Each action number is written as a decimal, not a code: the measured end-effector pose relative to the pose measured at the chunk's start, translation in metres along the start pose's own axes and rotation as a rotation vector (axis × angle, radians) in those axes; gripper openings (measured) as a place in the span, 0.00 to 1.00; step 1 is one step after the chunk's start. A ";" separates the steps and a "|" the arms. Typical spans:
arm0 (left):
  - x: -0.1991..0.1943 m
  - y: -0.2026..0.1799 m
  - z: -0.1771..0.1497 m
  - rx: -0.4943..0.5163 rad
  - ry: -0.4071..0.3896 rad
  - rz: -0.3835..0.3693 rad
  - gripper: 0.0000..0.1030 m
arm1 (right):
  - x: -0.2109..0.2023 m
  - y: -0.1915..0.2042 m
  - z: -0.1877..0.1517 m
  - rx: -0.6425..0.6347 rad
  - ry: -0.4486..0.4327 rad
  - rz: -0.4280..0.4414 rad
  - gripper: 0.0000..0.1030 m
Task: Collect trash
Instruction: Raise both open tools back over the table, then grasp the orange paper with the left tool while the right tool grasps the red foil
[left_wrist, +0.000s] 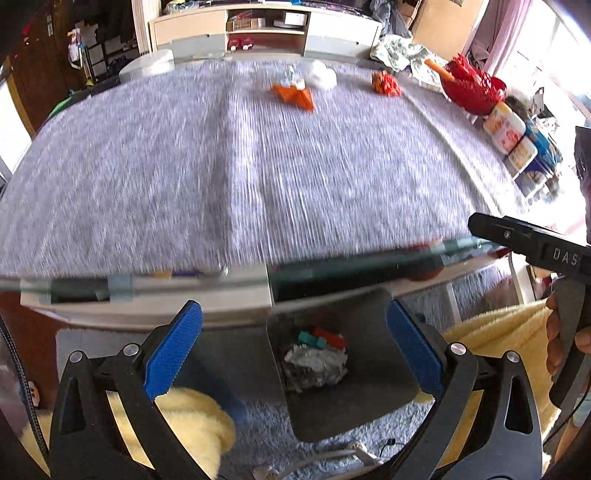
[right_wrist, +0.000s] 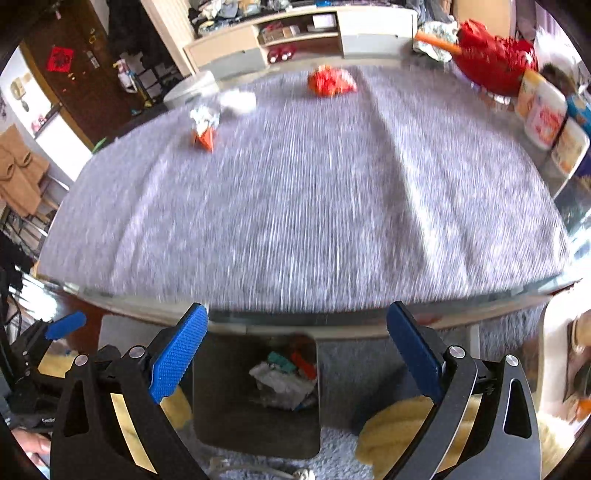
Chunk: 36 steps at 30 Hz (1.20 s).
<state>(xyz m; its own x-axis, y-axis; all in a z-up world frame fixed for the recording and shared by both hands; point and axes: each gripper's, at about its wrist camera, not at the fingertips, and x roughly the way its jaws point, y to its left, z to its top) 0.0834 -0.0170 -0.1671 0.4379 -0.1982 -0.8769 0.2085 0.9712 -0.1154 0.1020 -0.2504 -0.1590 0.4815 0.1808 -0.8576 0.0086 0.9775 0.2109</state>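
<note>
Left tool (left_wrist: 295, 339) and right tool (right_wrist: 295, 343): both stand wide, nothing between the blue pads (right_wrist: 177, 350).

Directly below both tools, on the floor just off the bench edge, sits the dark bin (left_wrist: 369, 321). It already contains crumpled white paper and red and teal scraps (left_wrist: 317, 354). A yellow fleece (left_wrist: 195, 417) lies beside it on the grey carpet.

Remaining trash lies at the far side of the bench (left_wrist: 258, 177), well apart from the bin: an orange wrapper (left_wrist: 295, 96) touching a white paper ball (left_wrist: 321, 75), and a crumpled red-orange wrapper (right_wrist: 330, 83) further right.

Risks:
- Reaching across the bench may drag the grey cloth cover and shift the trash.
- The red mesh basket (right_wrist: 495, 62) and jars (right_wrist: 543, 114) stand near the red-orange wrapper; a wide approach could knock them.
- Light wrappers may slip from the pads and miss the bin.

Beyond the bench: a white media cabinet (left_wrist: 266, 29), a dark door, cluttered shelving.
</note>
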 end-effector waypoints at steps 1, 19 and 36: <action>0.000 0.001 0.006 0.001 -0.006 0.002 0.92 | 0.000 0.000 0.006 0.000 -0.009 -0.003 0.95; 0.041 0.011 0.129 -0.002 -0.056 0.010 0.92 | 0.046 -0.021 0.128 0.031 -0.069 -0.043 0.95; 0.126 0.006 0.193 -0.008 -0.003 -0.005 0.77 | 0.113 -0.045 0.199 0.085 -0.079 -0.071 0.95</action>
<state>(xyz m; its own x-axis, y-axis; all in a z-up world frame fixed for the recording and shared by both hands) 0.3083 -0.0616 -0.1881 0.4392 -0.2035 -0.8750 0.2037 0.9712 -0.1237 0.3309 -0.2951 -0.1721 0.5442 0.0991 -0.8331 0.1181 0.9741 0.1930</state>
